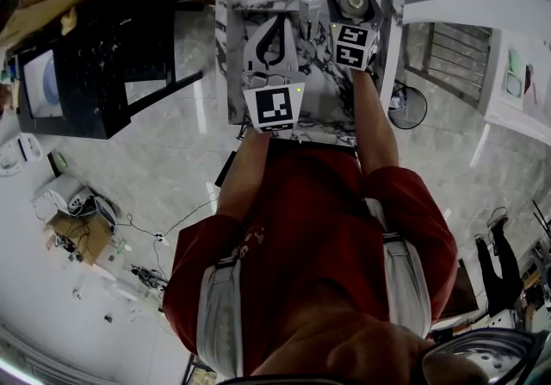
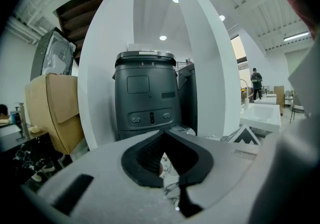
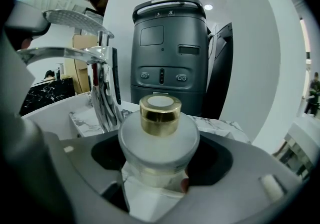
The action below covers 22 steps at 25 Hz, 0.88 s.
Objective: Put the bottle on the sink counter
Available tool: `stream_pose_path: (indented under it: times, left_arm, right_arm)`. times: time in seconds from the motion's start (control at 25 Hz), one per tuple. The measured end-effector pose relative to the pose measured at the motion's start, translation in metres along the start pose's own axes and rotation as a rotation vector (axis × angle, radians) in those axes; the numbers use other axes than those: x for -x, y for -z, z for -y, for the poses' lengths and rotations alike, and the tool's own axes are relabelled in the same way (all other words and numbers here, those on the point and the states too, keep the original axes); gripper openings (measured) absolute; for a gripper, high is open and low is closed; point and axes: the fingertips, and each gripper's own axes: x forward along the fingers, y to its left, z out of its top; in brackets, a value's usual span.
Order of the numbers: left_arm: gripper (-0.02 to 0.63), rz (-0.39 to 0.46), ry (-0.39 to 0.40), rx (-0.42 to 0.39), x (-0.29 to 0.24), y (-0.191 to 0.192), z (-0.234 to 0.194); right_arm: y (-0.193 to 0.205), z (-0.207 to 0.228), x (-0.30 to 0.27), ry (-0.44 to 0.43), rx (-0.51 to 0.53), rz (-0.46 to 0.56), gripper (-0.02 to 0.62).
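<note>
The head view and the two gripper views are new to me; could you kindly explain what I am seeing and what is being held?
There is no robot here: a person holds a hand tool with two jaws in each hand. The head view looks down from the person's head onto a marble sink counter with a tap. The other two pictures come from cameras riding on each tool. The left gripper is empty, its jaws together. The right gripper has its jaws round a frosted, gold-capped bottle beside the tap.
</note>
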Motion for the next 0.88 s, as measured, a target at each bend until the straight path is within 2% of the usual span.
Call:
stream_pose_path:
  times: [0.88]
  left_arm:
    - [-0.006,-0.001,0.001,0.008,0.000,0.001,-0.004]
  right_arm:
    - [-0.004,0.004,-0.013,0.058,-0.015,-0.003,0.342]
